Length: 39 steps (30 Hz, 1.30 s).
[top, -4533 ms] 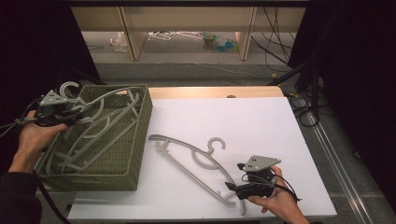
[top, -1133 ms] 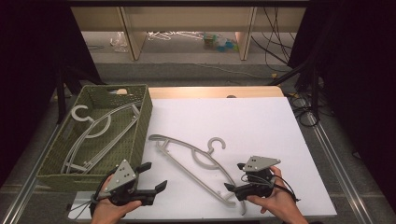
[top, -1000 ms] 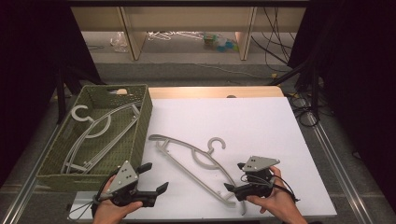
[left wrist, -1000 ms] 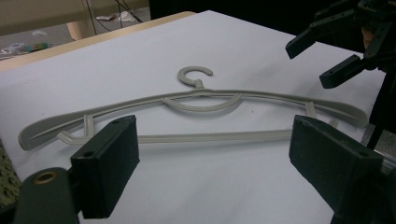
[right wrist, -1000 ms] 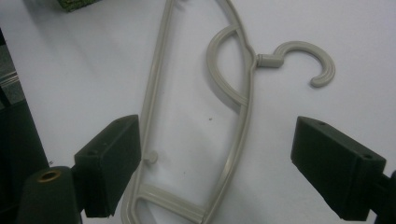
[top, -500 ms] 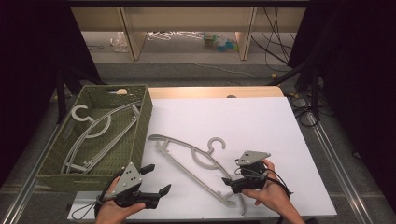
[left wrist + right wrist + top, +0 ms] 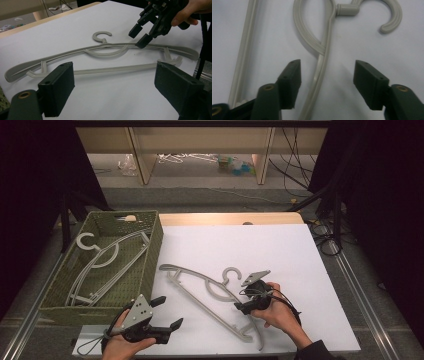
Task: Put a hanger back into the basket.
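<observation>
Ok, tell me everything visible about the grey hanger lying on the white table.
The hanger looks like pale grey moulded plastic: an open hook, ribbed sloping shoulders, a curved inner loop under the neck and a thin lower bar with small notched uprights near each end. It lies flat on the white table, right of the green basket, apart from it. The right gripper straddles its shoulder bar below the neck; its jaws have just been closing, pads not yet pressing.
</observation>
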Tool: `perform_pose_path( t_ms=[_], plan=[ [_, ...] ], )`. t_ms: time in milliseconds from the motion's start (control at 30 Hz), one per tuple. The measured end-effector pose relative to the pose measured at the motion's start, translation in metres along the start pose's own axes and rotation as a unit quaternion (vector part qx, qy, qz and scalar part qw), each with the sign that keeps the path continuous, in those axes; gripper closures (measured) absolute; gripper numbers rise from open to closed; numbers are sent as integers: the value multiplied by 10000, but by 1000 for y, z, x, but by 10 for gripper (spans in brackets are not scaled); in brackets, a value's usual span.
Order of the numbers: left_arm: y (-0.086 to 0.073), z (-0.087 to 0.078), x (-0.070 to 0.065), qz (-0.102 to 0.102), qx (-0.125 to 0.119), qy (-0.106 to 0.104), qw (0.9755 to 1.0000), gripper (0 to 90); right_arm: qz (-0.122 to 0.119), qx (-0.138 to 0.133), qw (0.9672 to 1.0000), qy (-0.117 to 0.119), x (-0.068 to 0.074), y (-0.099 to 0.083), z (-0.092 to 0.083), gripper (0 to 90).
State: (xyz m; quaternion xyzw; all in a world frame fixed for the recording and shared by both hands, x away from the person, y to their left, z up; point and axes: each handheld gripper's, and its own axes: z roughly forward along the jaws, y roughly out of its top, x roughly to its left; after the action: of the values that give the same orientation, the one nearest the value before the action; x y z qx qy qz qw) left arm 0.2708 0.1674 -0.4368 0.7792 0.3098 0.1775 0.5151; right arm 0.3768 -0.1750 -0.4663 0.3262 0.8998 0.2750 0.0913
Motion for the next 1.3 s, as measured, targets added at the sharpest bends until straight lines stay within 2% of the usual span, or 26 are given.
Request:
perform_pose_path(
  t_ms=[100, 267, 600, 767, 867, 1033, 1133, 1200, 1300],
  plan=[
    [0, 0, 0, -10, -25, -18, 10000, 162, 22, 73, 9999, 68, -1, 2, 2, 469],
    [0, 1, -1, -10, 15, -39, 10000, 162, -101, 286, 9994, 143, 1, 4, 5, 536],
    [-1, 1, 0, 17, 57, -10, 10000, 165, -342, 568, 9978, 29, 6, 12, 10, 600],
    [-1, 1, 0, 16, 69, -18, 10000, 166, -274, 604, 9978, 81, 3, 13, 11, 636],
    [-1, 1, 0, 27, 94, -36, 9999, 166, -331, 678, 9971, 93, 2, 15, 11, 663],
    [-1, 1, 0, -7, 93, -41, 9999, 168, -275, 844, 9960, 95, -1, 20, 12, 716],
    [-1, 1, 0, 31, 113, -45, 9999, 168, -192, 810, 9965, 125, -4, 19, 12, 756],
    [-1, 1, 0, 22, 126, -36, 9999, 169, -29, 812, 9965, 179, -6, 19, 12, 763],
    [-1, 2, 0, 40, 107, -76, 9999, 169, -50, 828, 9964, 157, -5, 20, 13, 771]
  ],
)
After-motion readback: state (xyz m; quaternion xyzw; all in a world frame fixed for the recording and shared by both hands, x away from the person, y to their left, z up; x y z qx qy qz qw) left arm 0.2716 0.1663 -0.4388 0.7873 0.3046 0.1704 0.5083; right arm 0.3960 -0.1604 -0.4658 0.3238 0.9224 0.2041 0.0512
